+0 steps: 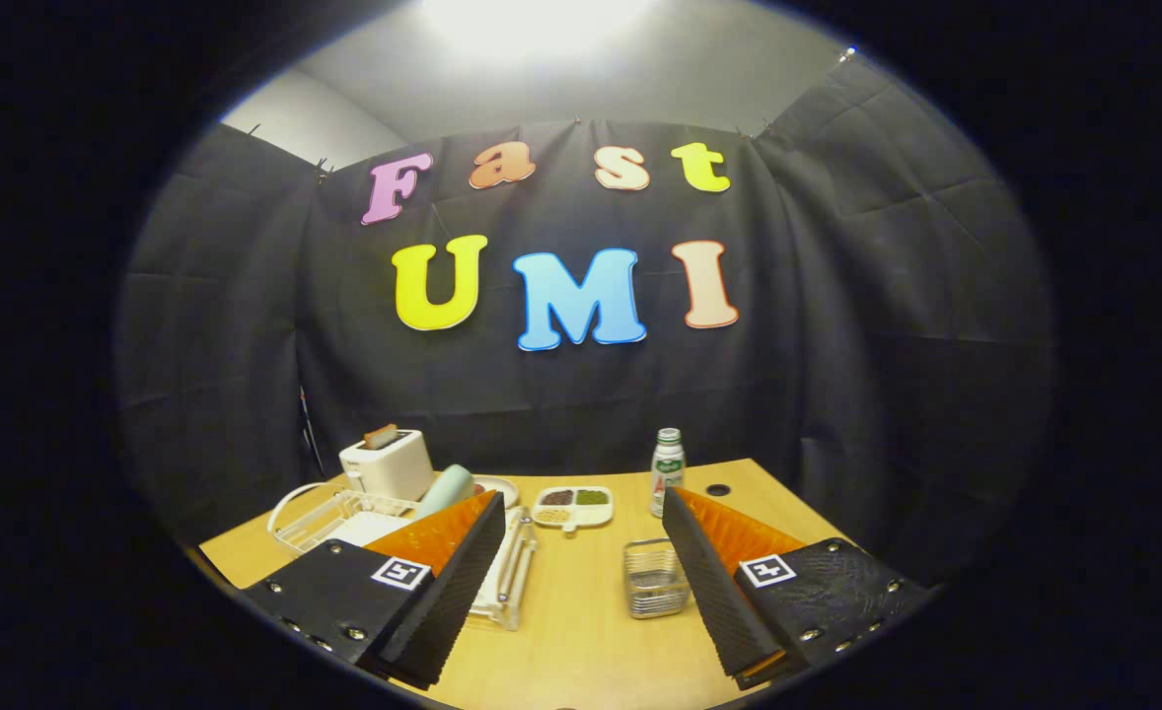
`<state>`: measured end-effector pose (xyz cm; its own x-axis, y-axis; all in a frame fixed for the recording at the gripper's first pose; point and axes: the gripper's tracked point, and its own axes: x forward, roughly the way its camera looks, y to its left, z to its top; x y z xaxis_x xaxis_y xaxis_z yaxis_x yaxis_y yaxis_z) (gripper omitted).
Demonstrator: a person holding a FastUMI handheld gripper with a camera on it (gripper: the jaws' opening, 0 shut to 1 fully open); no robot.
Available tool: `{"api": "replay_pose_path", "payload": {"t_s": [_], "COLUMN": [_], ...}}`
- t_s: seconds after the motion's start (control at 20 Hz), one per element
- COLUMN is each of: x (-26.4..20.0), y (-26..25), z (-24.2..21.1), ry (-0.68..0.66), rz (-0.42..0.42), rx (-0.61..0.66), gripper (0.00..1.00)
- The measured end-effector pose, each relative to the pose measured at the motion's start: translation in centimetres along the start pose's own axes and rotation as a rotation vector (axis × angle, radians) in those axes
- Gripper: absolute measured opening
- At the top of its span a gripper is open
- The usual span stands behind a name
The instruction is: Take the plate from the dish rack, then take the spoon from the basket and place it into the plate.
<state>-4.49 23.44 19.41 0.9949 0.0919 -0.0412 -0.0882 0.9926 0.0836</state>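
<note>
The plate (364,530) was seen as a white shape lying in the clear dish rack (329,513), low in the left half of the frame, partly hidden behind the left finger. The basket (656,578), a small wire one, stood low and right of centre on the wooden surface (581,631), just inside the right finger; the spoon could not be made out in it. Slim metal utensils (514,569) were laid on a clear tray beside the left finger.

The gripper (581,505) was held above the near edge of the surface, tilted slightly down and aimed toward the back wall. Its fingers (453,582) were spread wide apart, released, with nothing gripped between them.

Farther back, a divided white dish (572,506) with dark, green and pale fillings was set between the fingertips. A white bottle (667,472) with a green label was placed upright just beyond the right fingertip. A white toaster (386,465) with a slice in its slot was found at the back left, and a pale green cup (446,488) lay tilted beside it, with a small round dish (498,487) next to that.
</note>
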Motion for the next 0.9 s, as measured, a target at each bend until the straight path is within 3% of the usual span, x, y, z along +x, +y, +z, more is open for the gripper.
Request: {"api": "replay_pose_path", "payload": {"t_s": [0.35,0.7,0.9], "x": [8.9,15.7,18.5], "y": [10.3,12.4,12.9], "z": [-2.5,-8.6,-11.6], "ry": [0.096,0.281,0.359], "rz": [0.035,-0.015,-0.003], "rx": [0.091,0.106,0.132], "gripper": [0.98,0.99,0.99]}}
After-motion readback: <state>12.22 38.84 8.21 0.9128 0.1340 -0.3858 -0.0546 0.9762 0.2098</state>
